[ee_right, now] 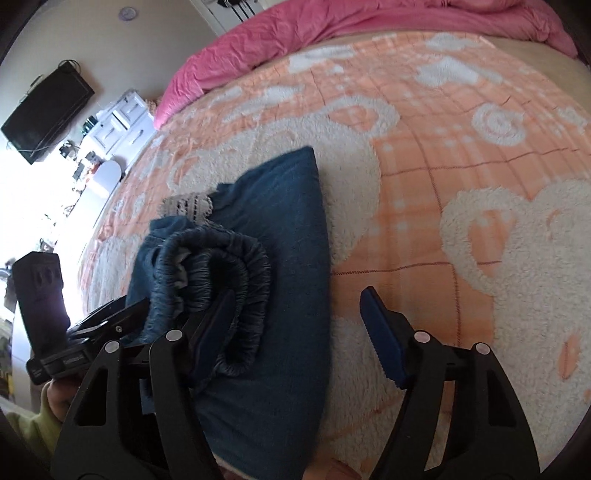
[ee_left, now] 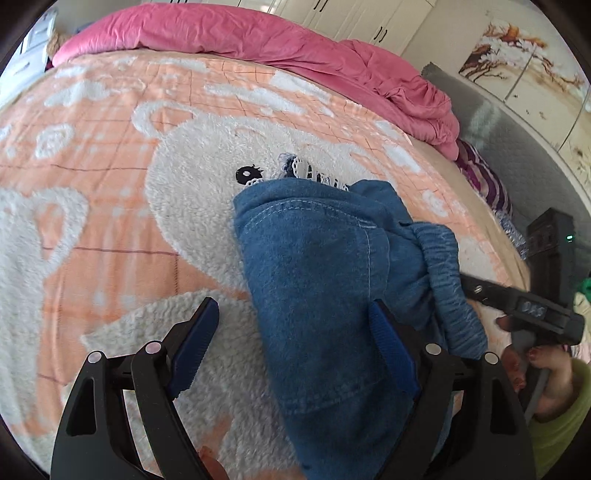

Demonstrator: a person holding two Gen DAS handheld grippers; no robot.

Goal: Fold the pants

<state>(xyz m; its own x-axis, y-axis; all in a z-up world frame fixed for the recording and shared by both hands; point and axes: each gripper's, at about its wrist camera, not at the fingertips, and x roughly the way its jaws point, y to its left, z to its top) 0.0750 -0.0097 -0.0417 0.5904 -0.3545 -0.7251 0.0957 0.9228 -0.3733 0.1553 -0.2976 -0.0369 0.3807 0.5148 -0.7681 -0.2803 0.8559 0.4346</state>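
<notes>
Surface: you work on a bed under a fleecy peach blanket (ee_left: 110, 229) with white hearts and a bear figure; a pink duvet (ee_left: 258, 40) is bunched along the far edge.
Room: white cupboards (ee_left: 369, 18) and a tree painting (ee_left: 517, 62) lie far right in the left view; a dark screen (ee_right: 48, 110) and white drawers (ee_right: 122, 125) lie far left in the right view.
Pants: one pair (ee_left: 325, 295), blue denim, lies folded on the bear patch, its gathered waistband (ee_right: 221, 280) rolled up at the near end, lace trim (ee_right: 190, 206) poking out at the far end.
Left gripper (ee_left: 295, 347): your jaws stand wide apart, holding nothing; the right finger (ee_left: 391, 347) lies against the pants, the left over bare blanket.
Right gripper (ee_right: 295, 332): jaws wide apart, gripping nothing; the left finger (ee_right: 218, 325) sits tucked in the waistband roll.
Hidden: the pants' near end is cut off by the frame and the tongs; you cannot tell how many layers are folded.
Count: one pair of pants, two grippers, one blanket, one duvet.
</notes>
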